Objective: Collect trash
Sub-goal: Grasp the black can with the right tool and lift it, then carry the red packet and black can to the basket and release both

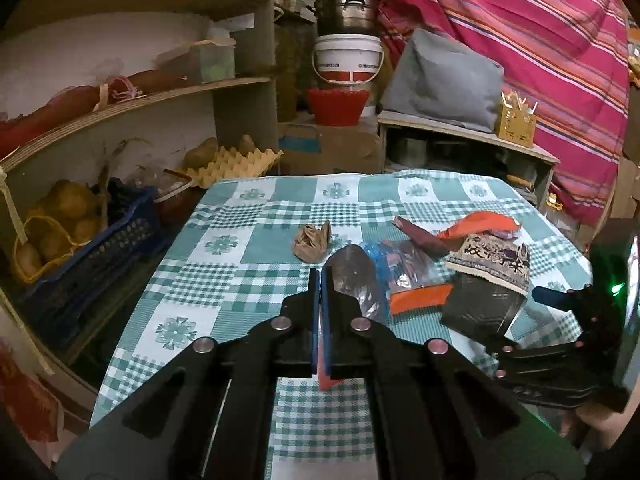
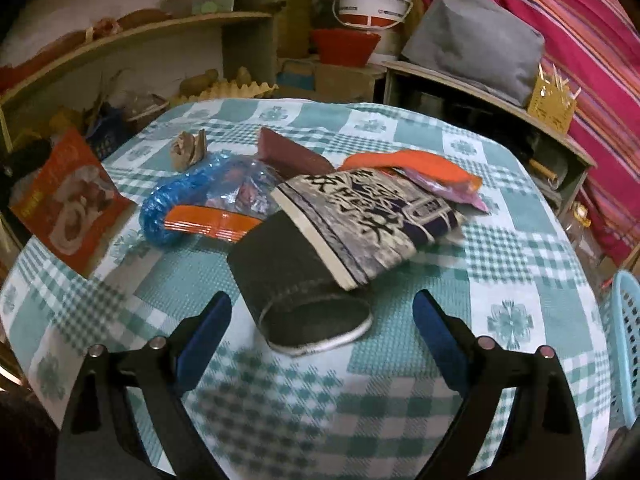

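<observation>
My left gripper (image 1: 321, 280) is shut on a red food wrapper (image 2: 70, 204); its silvery back (image 1: 354, 276) rises past the fingertips and a red corner (image 1: 326, 378) hangs below. My right gripper (image 2: 322, 312) is open above the table, its fingers either side of a black sleeve-like wrapper (image 2: 296, 280), not touching it. It also shows in the left wrist view (image 1: 480, 312). Behind lie a grey printed packet (image 2: 360, 216), a blue plastic bag (image 2: 188, 196), an orange wrapper (image 2: 404, 162), a maroon wrapper (image 2: 288, 152) and a crumpled brown paper (image 2: 188, 150).
The table has a green checked cloth (image 2: 440, 280). A light blue basket (image 2: 628, 340) stands at its right edge. Shelves with potatoes (image 1: 64, 216) and an egg tray (image 1: 240, 162) are at the left. A low shelf (image 1: 468, 140) and a striped curtain are behind.
</observation>
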The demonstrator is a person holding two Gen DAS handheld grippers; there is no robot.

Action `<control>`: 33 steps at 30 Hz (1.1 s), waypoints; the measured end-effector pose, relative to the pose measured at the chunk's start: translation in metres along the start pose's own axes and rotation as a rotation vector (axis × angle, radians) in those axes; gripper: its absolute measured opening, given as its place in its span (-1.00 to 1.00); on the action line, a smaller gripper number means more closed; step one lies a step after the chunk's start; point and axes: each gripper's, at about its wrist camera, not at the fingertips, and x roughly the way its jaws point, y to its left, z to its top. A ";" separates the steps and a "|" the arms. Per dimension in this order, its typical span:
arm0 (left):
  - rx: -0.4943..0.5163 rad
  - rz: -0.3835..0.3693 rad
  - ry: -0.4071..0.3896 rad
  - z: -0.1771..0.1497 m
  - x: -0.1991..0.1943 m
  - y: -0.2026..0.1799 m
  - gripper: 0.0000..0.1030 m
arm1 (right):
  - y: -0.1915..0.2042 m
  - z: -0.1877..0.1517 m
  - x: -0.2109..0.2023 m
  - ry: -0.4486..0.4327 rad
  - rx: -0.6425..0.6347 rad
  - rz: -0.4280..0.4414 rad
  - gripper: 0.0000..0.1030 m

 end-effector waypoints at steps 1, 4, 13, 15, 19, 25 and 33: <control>-0.002 0.003 0.000 0.001 -0.001 0.001 -1.00 | 0.002 0.000 0.002 0.006 -0.004 0.006 0.55; -0.004 0.009 -0.002 0.003 -0.004 0.000 -1.00 | 0.004 0.000 0.008 0.021 -0.016 0.019 0.35; 0.006 -0.001 -0.025 0.010 -0.018 -0.021 -1.00 | -0.010 0.002 -0.038 -0.038 -0.037 0.060 0.32; 0.012 -0.005 -0.031 0.013 -0.021 -0.028 -1.00 | -0.018 0.002 -0.051 -0.059 -0.033 0.062 0.32; 0.022 -0.020 -0.045 0.018 -0.026 -0.047 -1.00 | -0.041 0.000 -0.074 -0.097 -0.013 0.050 0.31; 0.044 -0.050 -0.057 0.025 -0.029 -0.075 -1.00 | -0.086 -0.004 -0.097 -0.135 0.047 -0.002 0.31; 0.080 -0.092 -0.066 0.032 -0.030 -0.117 -1.00 | -0.155 -0.013 -0.123 -0.172 0.140 -0.082 0.31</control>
